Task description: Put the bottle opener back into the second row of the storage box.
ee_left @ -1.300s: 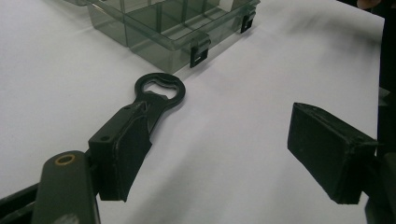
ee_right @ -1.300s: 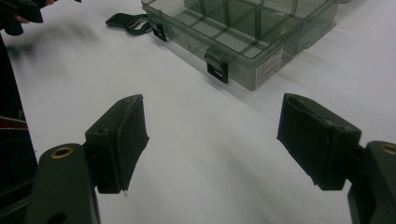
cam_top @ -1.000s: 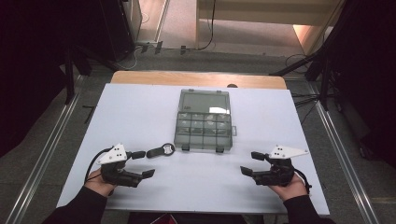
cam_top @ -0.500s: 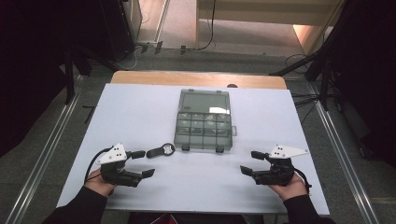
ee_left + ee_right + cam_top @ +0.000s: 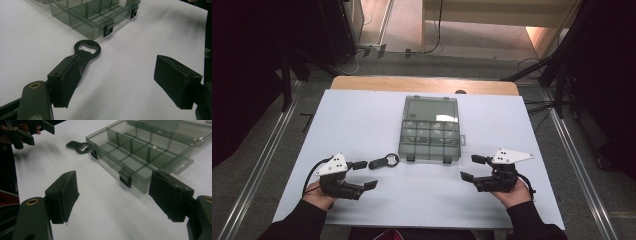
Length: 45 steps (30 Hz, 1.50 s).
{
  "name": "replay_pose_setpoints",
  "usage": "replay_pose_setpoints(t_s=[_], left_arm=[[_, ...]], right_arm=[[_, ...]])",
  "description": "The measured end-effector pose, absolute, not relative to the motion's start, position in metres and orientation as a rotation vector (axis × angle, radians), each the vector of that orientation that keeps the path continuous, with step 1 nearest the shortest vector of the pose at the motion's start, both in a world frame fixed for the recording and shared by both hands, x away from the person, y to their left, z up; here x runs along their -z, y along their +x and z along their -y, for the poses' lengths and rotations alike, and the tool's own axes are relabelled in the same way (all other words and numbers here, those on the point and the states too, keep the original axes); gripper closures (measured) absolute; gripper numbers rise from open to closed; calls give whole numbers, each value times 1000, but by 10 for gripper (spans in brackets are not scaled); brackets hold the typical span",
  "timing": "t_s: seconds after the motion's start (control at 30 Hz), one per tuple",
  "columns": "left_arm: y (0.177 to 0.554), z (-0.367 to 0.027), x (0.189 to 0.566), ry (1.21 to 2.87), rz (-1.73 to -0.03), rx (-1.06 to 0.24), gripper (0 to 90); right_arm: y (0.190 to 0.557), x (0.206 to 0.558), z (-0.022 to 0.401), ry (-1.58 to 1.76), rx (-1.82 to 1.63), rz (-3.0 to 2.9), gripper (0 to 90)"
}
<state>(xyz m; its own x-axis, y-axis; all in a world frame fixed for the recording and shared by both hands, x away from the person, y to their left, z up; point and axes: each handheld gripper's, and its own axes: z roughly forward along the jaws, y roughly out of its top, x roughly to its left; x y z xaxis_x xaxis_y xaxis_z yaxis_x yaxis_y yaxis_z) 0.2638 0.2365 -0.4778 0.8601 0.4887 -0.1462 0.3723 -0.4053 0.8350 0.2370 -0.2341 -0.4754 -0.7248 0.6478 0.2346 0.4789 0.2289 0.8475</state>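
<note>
a white bench [image 5: 362,120] carries a smoky clear compartment box [image 5: 430,139] at its middle, lid [image 5: 432,109] swung open and lying flat on the far side, two dark latches on its near wall. the dividers show in the right gripper view, and the cells that can be seen look bare. just left of the box's near left corner lies a black bottle opener [image 5: 384,161], ring end toward the box, close to it but apart.

the left claw [image 5: 363,175] rests at the near left of the bench in a person's hand, jaws spread wide with nothing between them; in the left gripper view the opener's handle lies just beyond one pad, and contact cannot be told. the right claw [image 5: 473,168] sits at the near right, also wide open and holding nothing, pointing toward the box's near right corner.
</note>
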Motion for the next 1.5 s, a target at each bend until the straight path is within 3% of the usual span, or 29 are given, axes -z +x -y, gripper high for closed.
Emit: replay_pose_setpoints(t_s=[1.5], left_arm=[[264, -237, 478, 2034, -634, -150, 211]], right_arm=[[291, 457, 135, 777, -1277, -2751, 249]])
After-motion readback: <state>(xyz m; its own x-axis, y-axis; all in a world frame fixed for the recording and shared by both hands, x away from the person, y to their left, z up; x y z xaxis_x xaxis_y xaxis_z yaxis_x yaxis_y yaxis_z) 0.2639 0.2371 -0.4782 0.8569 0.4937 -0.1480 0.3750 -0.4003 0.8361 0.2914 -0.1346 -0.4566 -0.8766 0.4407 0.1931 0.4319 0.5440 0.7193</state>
